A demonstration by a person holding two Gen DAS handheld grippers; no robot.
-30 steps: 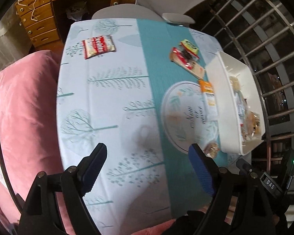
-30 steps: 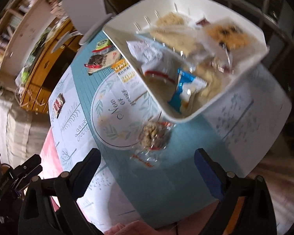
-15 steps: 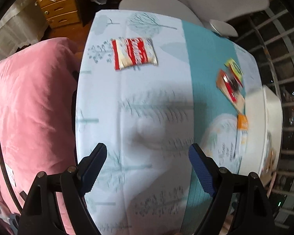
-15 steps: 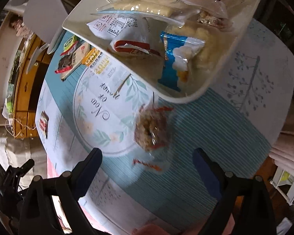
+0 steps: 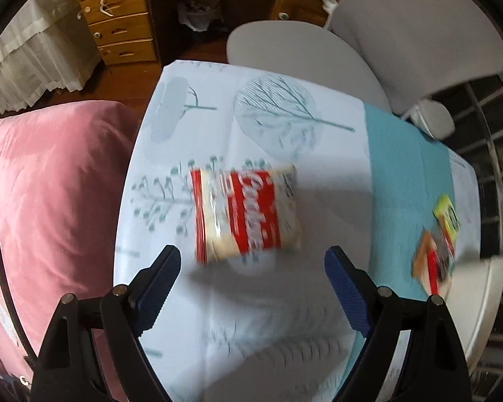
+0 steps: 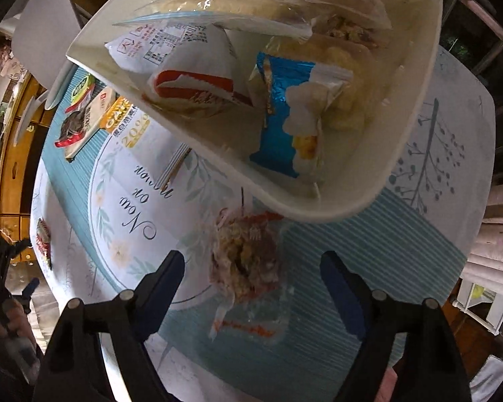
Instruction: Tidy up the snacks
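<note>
A red-and-white cookie packet (image 5: 246,214) lies flat on the pale tablecloth, just ahead of my left gripper (image 5: 251,273). Its jaws are opening and hold nothing. My right gripper (image 6: 251,274) hangs over a clear packet of crumbly clusters (image 6: 246,261) that lies between its blue fingers; the jaws are closing and the pads stand clear of the wrapper. Behind this packet sits the white bin (image 6: 415,100), filled with several snack bags. The same cookie packet (image 6: 43,243) shows far left in the right wrist view.
More small snack packets (image 5: 437,248) lie on the teal runner beside the bin's rim (image 5: 479,288); they also show as packets (image 6: 84,117) in the right wrist view. A pink cushion (image 5: 50,201) borders the table's left edge. A grey chair (image 5: 318,57) stands at the far end.
The left gripper has swept toward the cookie packet, which now sits large just ahead of its fingers. The right gripper has sunk over the clusters packet and its fingers have drawn closer together.
</note>
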